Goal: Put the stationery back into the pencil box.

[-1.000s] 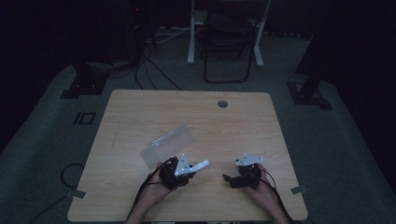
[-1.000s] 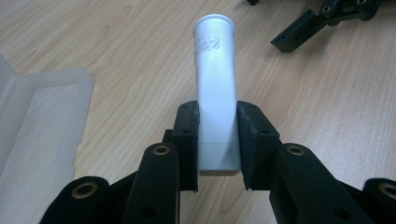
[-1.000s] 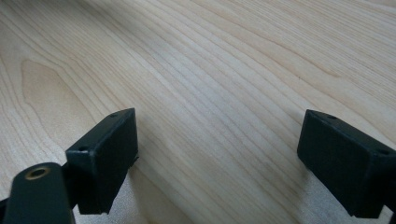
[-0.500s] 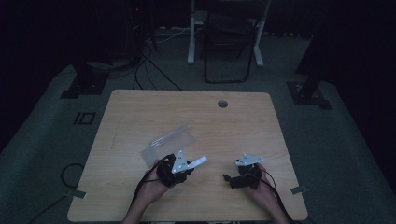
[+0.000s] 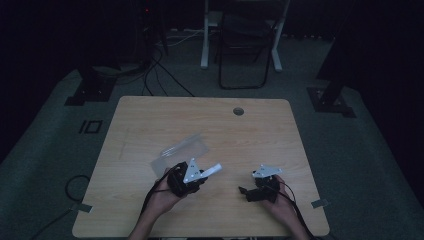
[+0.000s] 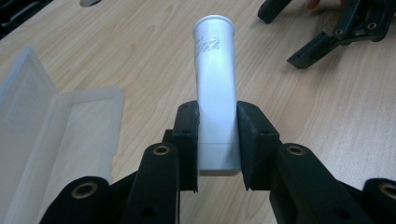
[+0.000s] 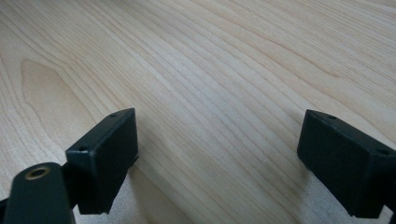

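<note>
Wooden table (image 5: 150, 125) under dim light, chair behind. Nearest, the left gripper (image 6: 217, 140) pinches a white tube (image 6: 215, 84) at its base, holding it clear of the wood; the right gripper (image 7: 219, 154) rests beside it, jaws wide, empty. Beyond lies an open clear case (image 5: 181, 152). Gripped so low, the tube could likely pivot or slip on the way in.
</note>
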Demonstrator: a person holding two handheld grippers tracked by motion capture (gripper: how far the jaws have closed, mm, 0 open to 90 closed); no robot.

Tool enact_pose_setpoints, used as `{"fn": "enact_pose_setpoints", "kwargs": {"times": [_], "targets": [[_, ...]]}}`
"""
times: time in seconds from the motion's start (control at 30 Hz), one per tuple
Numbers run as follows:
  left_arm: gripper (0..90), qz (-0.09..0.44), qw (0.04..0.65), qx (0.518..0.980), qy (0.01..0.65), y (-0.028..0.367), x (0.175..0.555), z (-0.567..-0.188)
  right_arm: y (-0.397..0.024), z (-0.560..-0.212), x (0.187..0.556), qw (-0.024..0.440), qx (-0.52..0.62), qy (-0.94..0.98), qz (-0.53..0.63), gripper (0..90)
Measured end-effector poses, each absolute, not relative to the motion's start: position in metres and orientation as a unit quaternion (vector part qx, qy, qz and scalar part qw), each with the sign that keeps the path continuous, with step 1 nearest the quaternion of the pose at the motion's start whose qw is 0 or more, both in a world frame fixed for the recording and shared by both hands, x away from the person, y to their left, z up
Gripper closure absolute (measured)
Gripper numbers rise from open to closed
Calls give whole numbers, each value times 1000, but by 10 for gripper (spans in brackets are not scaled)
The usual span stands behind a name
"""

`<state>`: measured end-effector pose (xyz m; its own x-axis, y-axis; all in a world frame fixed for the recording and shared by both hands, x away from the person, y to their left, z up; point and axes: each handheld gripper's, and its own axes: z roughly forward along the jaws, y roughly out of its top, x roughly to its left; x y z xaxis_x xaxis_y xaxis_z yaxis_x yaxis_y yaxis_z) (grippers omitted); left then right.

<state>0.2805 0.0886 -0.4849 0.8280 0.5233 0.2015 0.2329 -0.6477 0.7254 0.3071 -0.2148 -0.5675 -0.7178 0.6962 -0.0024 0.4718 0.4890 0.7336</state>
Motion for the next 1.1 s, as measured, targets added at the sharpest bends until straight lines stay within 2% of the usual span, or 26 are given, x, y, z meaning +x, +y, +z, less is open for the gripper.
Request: {"fn": "enact_pose_setpoints", "kwargs": {"times": [1.1], "targets": [[713,220,376,869,236,103,295,-472,-215,-567,307,151,344,849,371,123]]}}
